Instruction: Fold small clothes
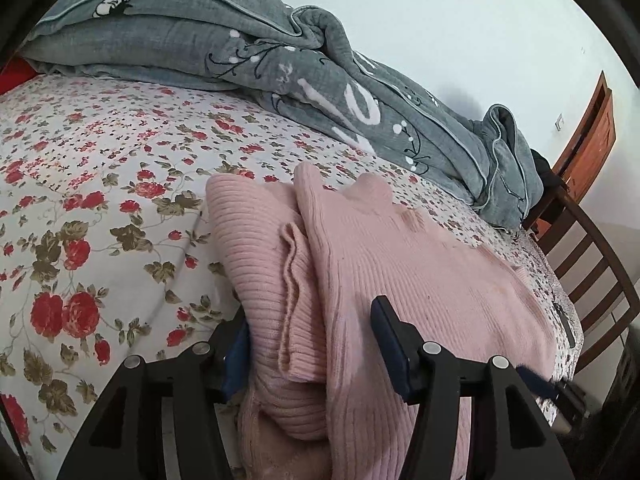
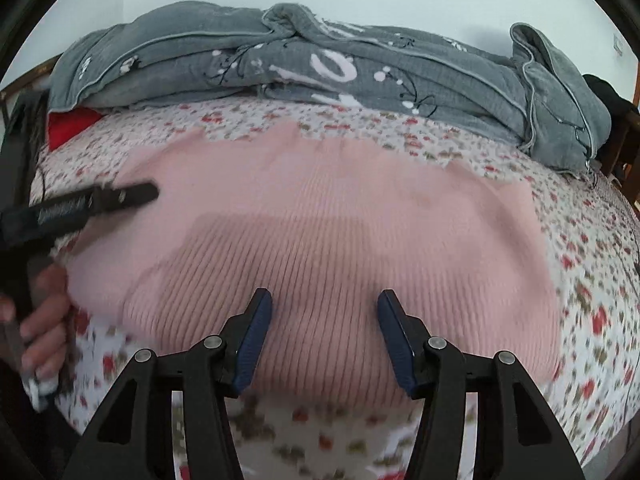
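A pink ribbed sweater (image 1: pixel 420 260) lies on the floral bedsheet (image 1: pixel 100 200), with its left side folded over into a thick doubled edge. My left gripper (image 1: pixel 310 312) straddles that folded edge. Its jaws stand apart, the left finger tucked against the fabric and the right one resting over the sweater's top layer. In the right wrist view the sweater (image 2: pixel 320 208) spreads wide and flat. My right gripper (image 2: pixel 325 296) hovers open over its near hem with nothing pinched. One of the left gripper's fingers (image 2: pixel 132 196) shows at the sweater's left edge, held by a hand (image 2: pixel 44 312).
A bunched grey quilt (image 1: pixel 280 52) runs along the far side of the bed (image 2: pixel 320 64). A wooden chair (image 1: pixel 592 264) stands off the bed's right end, with a wooden door (image 1: pixel 592 136) behind it. Something red (image 2: pixel 68 126) lies at the far left corner.
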Demonstrator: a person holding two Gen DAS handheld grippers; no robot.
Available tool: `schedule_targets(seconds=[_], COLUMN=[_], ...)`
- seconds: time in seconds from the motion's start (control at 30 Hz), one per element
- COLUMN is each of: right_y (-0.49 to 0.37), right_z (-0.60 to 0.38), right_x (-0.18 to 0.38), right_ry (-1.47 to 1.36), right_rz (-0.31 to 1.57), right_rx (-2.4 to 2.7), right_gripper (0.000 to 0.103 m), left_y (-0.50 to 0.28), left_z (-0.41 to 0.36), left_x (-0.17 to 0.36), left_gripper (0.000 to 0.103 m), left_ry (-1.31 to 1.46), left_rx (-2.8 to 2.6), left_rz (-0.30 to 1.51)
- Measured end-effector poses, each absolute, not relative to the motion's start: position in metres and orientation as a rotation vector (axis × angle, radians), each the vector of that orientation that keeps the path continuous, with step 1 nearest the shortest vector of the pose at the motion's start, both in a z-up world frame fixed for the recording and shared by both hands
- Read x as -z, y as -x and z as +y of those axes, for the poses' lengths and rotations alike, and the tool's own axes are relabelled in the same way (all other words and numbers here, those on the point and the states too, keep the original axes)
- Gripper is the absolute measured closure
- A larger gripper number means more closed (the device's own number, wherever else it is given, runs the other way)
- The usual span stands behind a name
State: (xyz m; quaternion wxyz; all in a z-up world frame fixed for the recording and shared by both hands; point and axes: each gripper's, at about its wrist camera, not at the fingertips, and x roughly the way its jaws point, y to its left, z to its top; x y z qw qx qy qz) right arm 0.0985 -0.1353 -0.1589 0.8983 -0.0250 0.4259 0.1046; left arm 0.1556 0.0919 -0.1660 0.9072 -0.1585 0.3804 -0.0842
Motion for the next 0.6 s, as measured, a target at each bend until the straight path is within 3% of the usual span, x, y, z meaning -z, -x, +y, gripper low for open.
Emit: schedule_targets(seconds=[0.5,0.6], right_y=[-0.08,-0.072], right_z=[-0.139,-0.155], right_x=[0.168,0.161], right_ry=[0.014,-0.05], right_rz=[0.831,0.863], right_rx=[-0.215,-0.284], right_gripper=[0.047,0.047], left_y=[-0.148,-0.148], left_z=[0.097,0.097], left_x=[0.173,0.174], left_gripper=[0.047,0.051], left_ry=[0.377,0.372], left_rx=[0.23,0.229], left_rz=[0.806,0.809])
